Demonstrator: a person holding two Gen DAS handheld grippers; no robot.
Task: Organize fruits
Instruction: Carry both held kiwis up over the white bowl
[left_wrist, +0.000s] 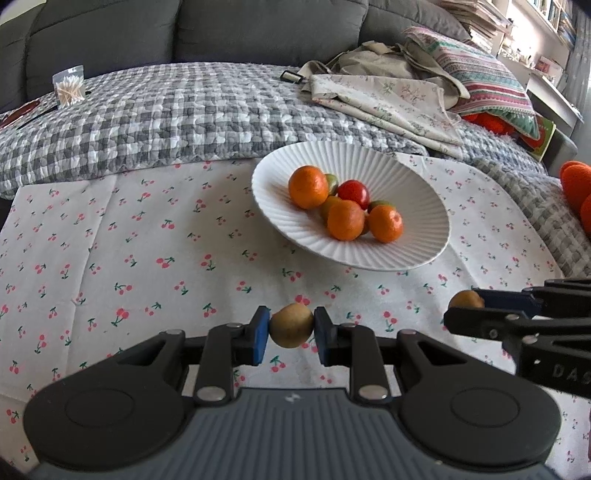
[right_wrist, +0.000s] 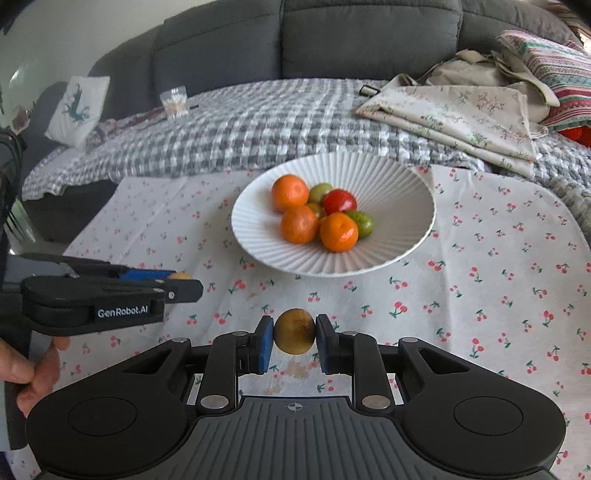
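A white ribbed bowl (left_wrist: 417, 206) (right_wrist: 399, 199) stands on the cherry-print cloth and holds three oranges (left_wrist: 307, 186) (right_wrist: 338, 232), a red fruit (left_wrist: 355, 193) (right_wrist: 340, 201) and some green fruits (right_wrist: 362, 222). My left gripper (left_wrist: 291, 329) is shut on a small brown-yellow fruit (left_wrist: 291, 325), in front of the bowl; it shows at left in the right wrist view (right_wrist: 181, 280). My right gripper (right_wrist: 294, 332) is shut on a similar brown fruit (right_wrist: 294, 331); it shows at right in the left wrist view (left_wrist: 466, 303).
A grey checked quilt (left_wrist: 166, 114) lies behind the cloth, with folded floral fabric (left_wrist: 388, 99) and striped cushions at back right. A bag of cotton swabs (left_wrist: 68, 86) stands at back left. Orange things (left_wrist: 576, 184) lie at the right edge. A grey sofa is behind.
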